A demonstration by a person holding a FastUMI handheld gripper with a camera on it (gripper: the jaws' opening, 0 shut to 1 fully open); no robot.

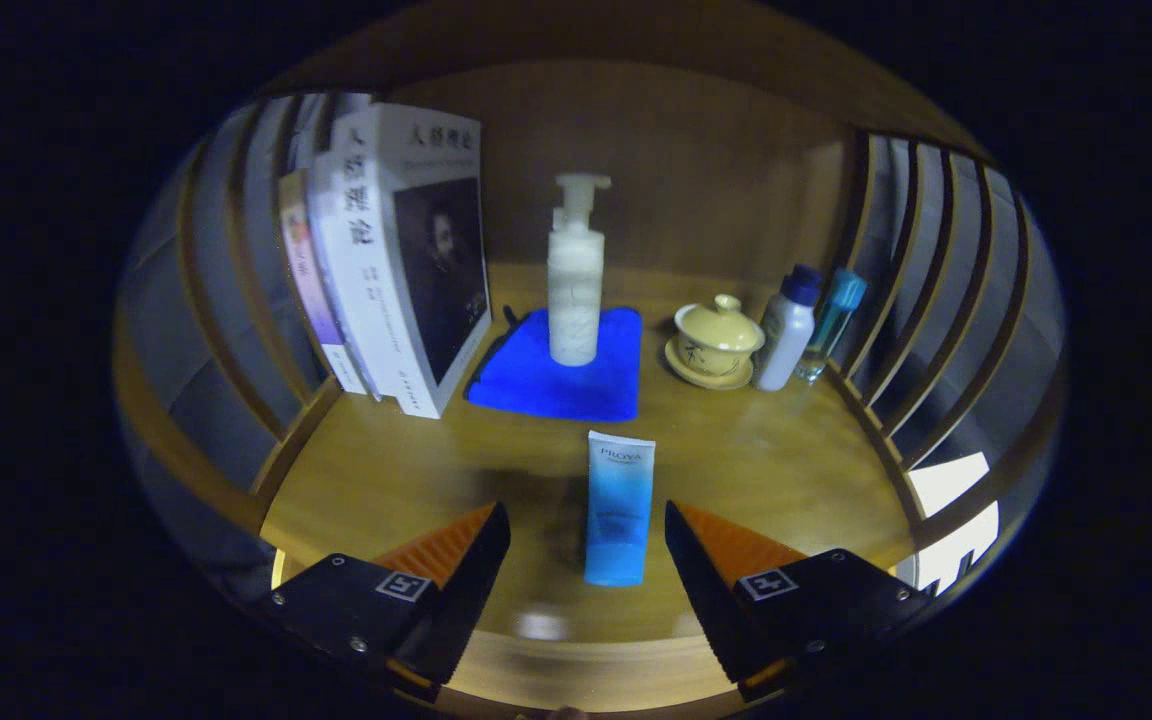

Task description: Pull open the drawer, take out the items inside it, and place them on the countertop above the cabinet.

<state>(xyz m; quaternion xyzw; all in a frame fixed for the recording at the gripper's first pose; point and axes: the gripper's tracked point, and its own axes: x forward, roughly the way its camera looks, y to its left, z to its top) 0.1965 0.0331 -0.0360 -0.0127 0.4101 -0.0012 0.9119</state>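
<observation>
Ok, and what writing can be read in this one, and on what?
"人格理论": white book, on its spine and cover; its smaller lines are too small to read.
Blue tube, lying between the fingers of the open hand-held gripper: short print near its top, too small to read surely.
Thin books beside the white one: spine print blurred.
Pump bottle: no readable text.

Dim, warm light over the countertop (756, 470); the side slats bow with fisheye distortion, and bright patches glare beyond the gripper's (587, 540) spread fingers, lower right.
</observation>
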